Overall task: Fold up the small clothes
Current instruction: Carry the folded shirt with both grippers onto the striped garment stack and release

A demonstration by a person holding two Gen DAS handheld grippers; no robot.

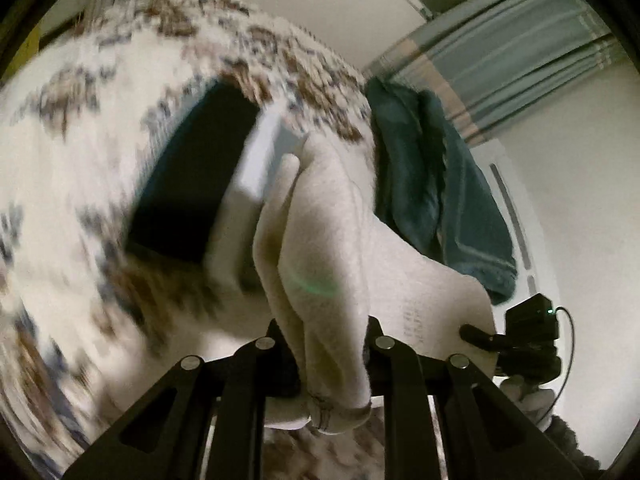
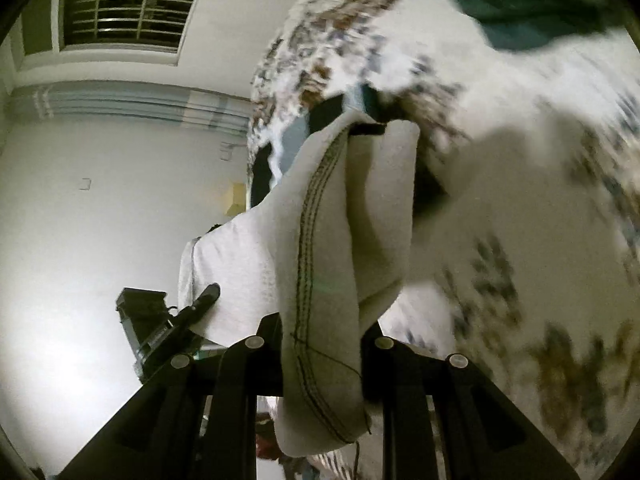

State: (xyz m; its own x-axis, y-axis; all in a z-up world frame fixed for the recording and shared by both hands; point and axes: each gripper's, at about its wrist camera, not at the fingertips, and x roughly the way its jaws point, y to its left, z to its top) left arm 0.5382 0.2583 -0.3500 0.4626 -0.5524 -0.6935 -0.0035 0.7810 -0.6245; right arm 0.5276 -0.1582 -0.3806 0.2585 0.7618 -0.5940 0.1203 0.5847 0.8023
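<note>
A small white garment [image 1: 328, 240] with dark stitched hems hangs stretched between both grippers, lifted off the patterned bed. My left gripper [image 1: 326, 344] is shut on one edge of it. My right gripper [image 2: 322, 344] is shut on the other hemmed edge of the white garment [image 2: 320, 240]. The right gripper [image 1: 520, 336] shows at the right of the left wrist view, and the left gripper [image 2: 188, 312] shows at the left of the right wrist view; each pinches the cloth. A dark flat item [image 1: 192, 184] lies on the bed beneath.
A white bedcover with brown and blue pattern [image 1: 80, 200] fills the surface below; it also shows in the right wrist view [image 2: 520, 200]. A teal towel [image 1: 432, 184] lies on the bed beyond the garment. White walls, a curtain [image 1: 520, 60] and a barred window [image 2: 128, 8] surround.
</note>
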